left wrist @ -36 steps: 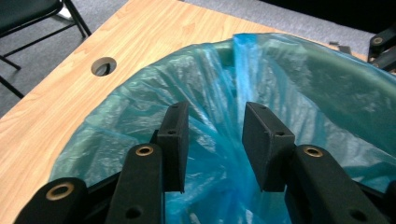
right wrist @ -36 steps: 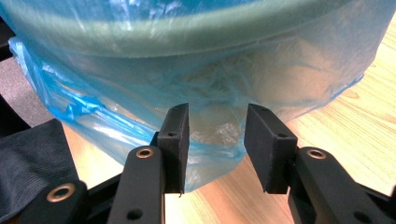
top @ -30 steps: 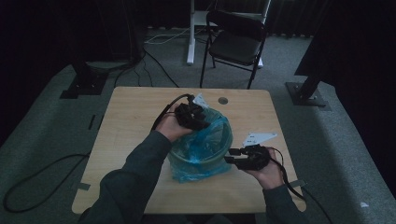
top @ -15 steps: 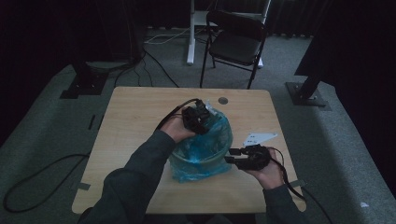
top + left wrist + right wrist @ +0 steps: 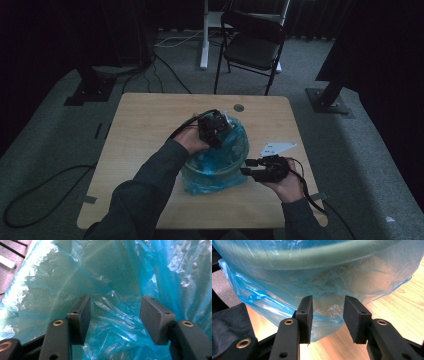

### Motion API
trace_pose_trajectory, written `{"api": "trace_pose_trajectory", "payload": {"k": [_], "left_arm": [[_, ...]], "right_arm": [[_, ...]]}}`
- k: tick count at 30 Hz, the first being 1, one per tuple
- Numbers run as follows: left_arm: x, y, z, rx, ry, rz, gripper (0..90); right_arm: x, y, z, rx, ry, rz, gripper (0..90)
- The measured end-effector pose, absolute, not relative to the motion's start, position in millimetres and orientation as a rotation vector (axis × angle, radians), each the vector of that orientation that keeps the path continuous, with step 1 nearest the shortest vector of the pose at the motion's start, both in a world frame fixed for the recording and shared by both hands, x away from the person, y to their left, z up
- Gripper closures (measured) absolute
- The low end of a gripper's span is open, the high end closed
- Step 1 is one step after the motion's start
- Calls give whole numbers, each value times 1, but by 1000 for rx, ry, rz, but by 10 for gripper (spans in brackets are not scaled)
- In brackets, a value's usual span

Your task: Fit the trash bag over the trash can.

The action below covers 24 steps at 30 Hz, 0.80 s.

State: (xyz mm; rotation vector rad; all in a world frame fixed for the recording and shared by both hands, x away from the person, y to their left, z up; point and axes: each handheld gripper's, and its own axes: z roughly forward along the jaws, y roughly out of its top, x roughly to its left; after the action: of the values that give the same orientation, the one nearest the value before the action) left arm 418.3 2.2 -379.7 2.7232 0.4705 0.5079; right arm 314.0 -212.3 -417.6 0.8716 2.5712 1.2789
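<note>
High view: my left gripper (image 5: 212, 129) has sunk into the blue bag (image 5: 220, 165) lining the bowl, mid-table (image 5: 150, 125). Left gripper view: its jaws have just been opening, wide, gripping nothing. Right gripper view: my right gripper (image 5: 327, 312) straddles the bag's hanging edge (image 5: 327, 315), half-open; contact unclear.

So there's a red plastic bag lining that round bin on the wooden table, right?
Not quite: the plastic bag is blue, not red, as the high view shows. It does line the round bin on the wooden table.
</note>
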Motion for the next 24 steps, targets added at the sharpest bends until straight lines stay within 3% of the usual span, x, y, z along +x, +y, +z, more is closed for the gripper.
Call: {"api": "trace_pose_trajectory", "payload": {"k": [11,24], "left_arm": [[413,21,-356,2529,511,490,431],[400,82,-327,2176,633,506,452]], "right_arm": [[315,-214,-417,876,2565,1279,582],[315,-220,-415,894,2544,1289,573]]}}
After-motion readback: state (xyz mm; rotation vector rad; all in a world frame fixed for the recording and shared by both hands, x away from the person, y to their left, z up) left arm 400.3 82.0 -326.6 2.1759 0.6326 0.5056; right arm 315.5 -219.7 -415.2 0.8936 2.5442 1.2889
